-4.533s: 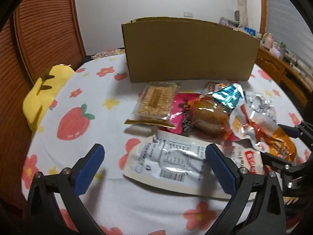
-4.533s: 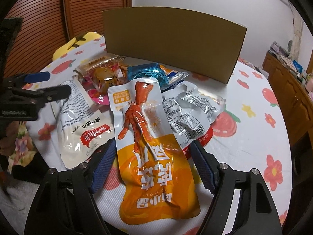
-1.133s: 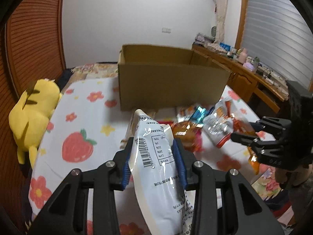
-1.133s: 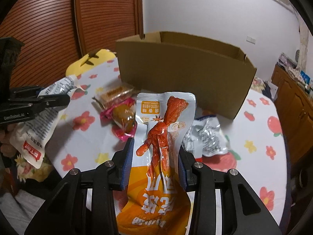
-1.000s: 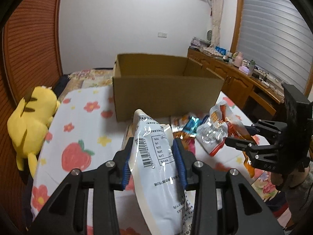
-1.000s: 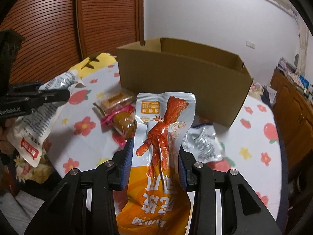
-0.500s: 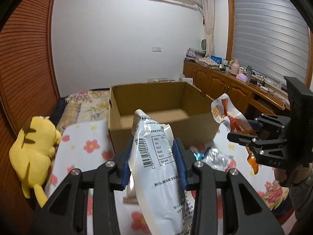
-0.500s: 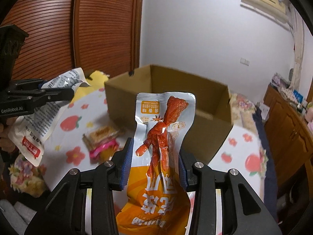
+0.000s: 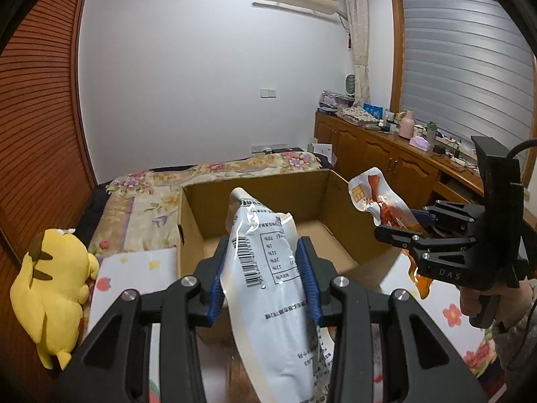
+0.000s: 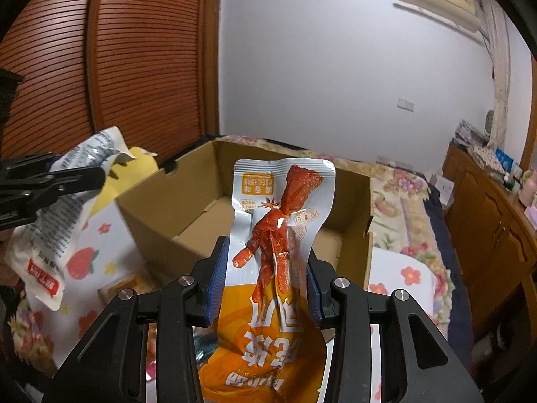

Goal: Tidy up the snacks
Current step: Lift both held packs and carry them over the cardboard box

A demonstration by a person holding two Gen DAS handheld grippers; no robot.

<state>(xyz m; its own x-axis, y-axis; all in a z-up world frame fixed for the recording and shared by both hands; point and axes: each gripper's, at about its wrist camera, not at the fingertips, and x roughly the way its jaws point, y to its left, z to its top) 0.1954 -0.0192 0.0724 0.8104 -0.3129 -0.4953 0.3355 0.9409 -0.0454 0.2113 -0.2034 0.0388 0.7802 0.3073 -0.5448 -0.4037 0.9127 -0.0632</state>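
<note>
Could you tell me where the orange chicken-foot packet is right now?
The orange packet is clamped in the right gripper, raised before the open cardboard box.

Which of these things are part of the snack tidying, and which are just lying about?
Part of the job:
- white packet, in left gripper
- orange packet, in right gripper
- cardboard box

Lying about:
- yellow plush toy
- flowered quilt
- sideboard clutter

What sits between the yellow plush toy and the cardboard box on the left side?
In the left wrist view, only flower-print cloth shows between the yellow plush toy and the cardboard box; no snack lies there.
</note>
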